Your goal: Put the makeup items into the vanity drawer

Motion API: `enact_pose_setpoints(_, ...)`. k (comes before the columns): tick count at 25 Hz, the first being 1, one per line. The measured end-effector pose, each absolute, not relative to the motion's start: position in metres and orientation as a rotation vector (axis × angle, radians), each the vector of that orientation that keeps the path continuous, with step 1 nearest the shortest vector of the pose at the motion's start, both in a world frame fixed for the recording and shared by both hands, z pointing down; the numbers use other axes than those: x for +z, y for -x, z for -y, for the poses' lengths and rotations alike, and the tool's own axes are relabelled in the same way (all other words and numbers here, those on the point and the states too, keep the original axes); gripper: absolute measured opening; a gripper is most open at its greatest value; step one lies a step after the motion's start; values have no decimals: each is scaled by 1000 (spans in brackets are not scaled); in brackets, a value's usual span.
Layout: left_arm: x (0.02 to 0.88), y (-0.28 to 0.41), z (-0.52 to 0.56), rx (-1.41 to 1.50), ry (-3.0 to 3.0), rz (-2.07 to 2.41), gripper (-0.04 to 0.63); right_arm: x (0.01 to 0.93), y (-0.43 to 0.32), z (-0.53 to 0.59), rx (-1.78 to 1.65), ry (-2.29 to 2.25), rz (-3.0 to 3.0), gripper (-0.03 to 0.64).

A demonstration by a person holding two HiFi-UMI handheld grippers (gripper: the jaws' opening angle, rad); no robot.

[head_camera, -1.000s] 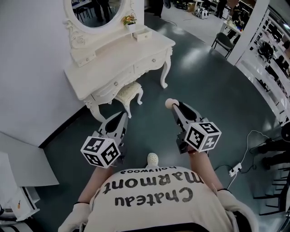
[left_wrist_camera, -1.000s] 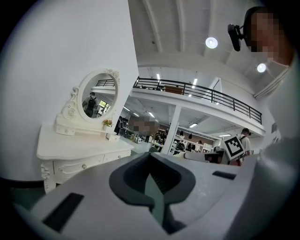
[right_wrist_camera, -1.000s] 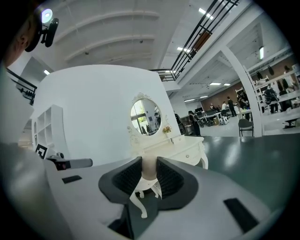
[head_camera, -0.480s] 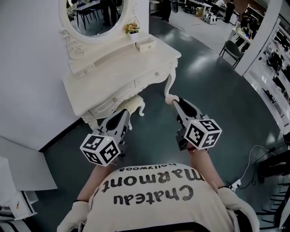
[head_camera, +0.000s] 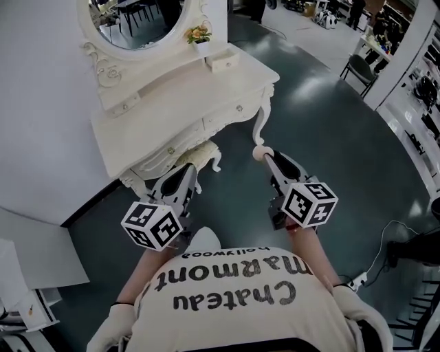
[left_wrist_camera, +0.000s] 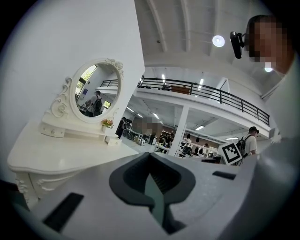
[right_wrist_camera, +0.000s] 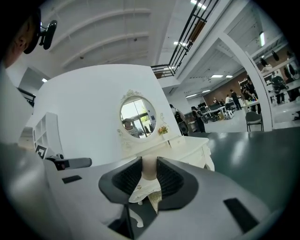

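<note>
A white vanity table (head_camera: 185,93) with closed front drawers (head_camera: 221,121) stands against the wall at the upper left, and shows again in the left gripper view (left_wrist_camera: 56,157) and the right gripper view (right_wrist_camera: 185,145). My right gripper (head_camera: 262,157) is shut on a beige makeup sponge (head_camera: 258,153), held in the air short of the vanity's right leg. That sponge (right_wrist_camera: 149,167) sits squeezed between the dark pads of the right gripper (right_wrist_camera: 149,177). My left gripper (head_camera: 185,173) hovers over the stool, and its jaws (left_wrist_camera: 151,180) are shut with nothing between them.
A cushioned stool (head_camera: 198,154) is tucked under the vanity. On top stand an oval mirror (head_camera: 134,20), a small flower pot (head_camera: 200,40) and a little drawer box (head_camera: 224,62). A chair (head_camera: 357,69) stands far right, a cable and power strip (head_camera: 359,278) lie lower right.
The vanity has come nearer and both grippers now reach closer to its front. The right gripper still holds the sponge. The left stays shut.
</note>
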State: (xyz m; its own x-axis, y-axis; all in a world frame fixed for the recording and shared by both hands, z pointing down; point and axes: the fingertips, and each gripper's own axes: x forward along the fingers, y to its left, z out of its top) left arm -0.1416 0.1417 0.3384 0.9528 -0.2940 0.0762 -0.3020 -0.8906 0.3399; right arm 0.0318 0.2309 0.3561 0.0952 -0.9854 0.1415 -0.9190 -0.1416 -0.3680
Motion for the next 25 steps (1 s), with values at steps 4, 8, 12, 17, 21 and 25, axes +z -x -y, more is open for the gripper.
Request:
enact_pose_setpoints(4, 343, 126, -125, 22, -2734, 416, 8, 363, -45, -218, -547, 2185, -1906, 115)
enact_pose_setpoints(8, 352, 99, -96, 31, -2731, 370, 8, 370, -66, -191, -559, 2208, -1878, 115)
enact_pose_setpoints(12, 357, 69, -61, 53, -2741, 320, 8, 376, -86, -154, -587, 2225, -1868, 115)
enact_pose_setpoints(17, 355, 37, -8, 56, -2721, 285, 8, 378, -108, -98, -612, 2222, -1873, 115)
enact_pose_setpoints(21, 343, 22, 35, 42, -2739, 295, 8, 370, -124, -58, -599, 2220, -1867, 115)
enact_pose_setpoints(25, 334, 14, 72, 27, -2760, 299, 8, 362, -135, -21, -579, 2217, -1862, 115)
